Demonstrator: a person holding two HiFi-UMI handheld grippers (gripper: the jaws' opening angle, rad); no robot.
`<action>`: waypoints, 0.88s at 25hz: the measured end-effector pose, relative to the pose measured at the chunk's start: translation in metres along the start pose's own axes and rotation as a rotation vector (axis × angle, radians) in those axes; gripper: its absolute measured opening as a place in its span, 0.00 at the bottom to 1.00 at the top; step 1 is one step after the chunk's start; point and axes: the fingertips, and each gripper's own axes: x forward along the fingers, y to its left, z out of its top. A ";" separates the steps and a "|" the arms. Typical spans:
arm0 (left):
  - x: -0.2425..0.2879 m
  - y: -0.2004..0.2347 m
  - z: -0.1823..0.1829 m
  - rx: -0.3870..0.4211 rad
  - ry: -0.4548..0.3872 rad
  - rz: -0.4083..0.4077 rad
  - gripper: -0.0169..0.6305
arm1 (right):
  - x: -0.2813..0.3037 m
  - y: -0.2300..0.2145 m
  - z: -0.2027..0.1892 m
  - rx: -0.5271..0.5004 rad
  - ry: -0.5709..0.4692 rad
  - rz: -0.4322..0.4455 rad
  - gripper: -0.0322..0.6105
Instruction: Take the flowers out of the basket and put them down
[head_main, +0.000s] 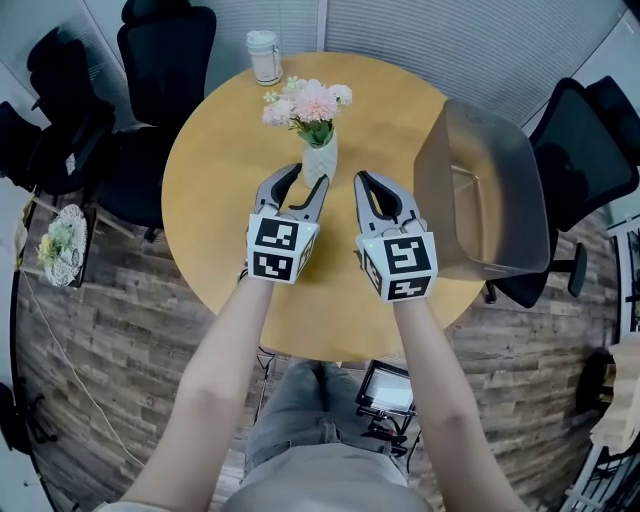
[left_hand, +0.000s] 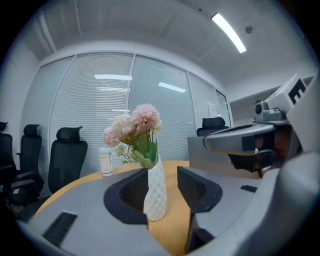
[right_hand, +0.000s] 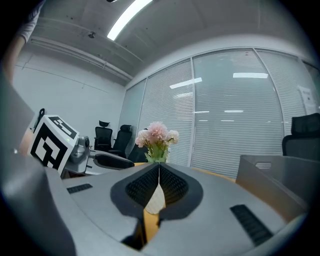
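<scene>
The main risk, as I judge it, is tipping. The left claw (head_main: 308, 174) is half open with the vase (head_main: 319, 160) standing between its tips, close against one pad and clear of the other. Any sideways drift, or pulling back at an angle, could knock the tall, narrow vase over. The right claw (head_main: 366, 180) is closed on nothing and sits just beside the vase at its 3 o'clock. A swing from it could do the same.

The flowers (head_main: 312, 103) are a small bunch of pale pink and cream blooms with green leaves. They stand upright in the white, textured vase near the middle of the tabletop (head_main: 220, 170). They are already out of the grey basket (head_main: 500, 200), which sits at the 3 o'clock edge. A jar (head_main: 265, 56) stands near 12 o'clock.
</scene>
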 end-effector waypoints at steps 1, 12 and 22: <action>-0.002 -0.002 0.001 0.002 0.003 -0.001 0.30 | -0.001 0.000 0.002 -0.001 0.001 0.001 0.09; -0.028 -0.013 0.022 0.003 -0.003 0.014 0.15 | -0.018 0.007 0.030 -0.029 -0.020 0.027 0.09; -0.041 -0.018 0.050 0.019 -0.048 0.026 0.03 | -0.036 0.004 0.044 -0.033 -0.031 0.029 0.09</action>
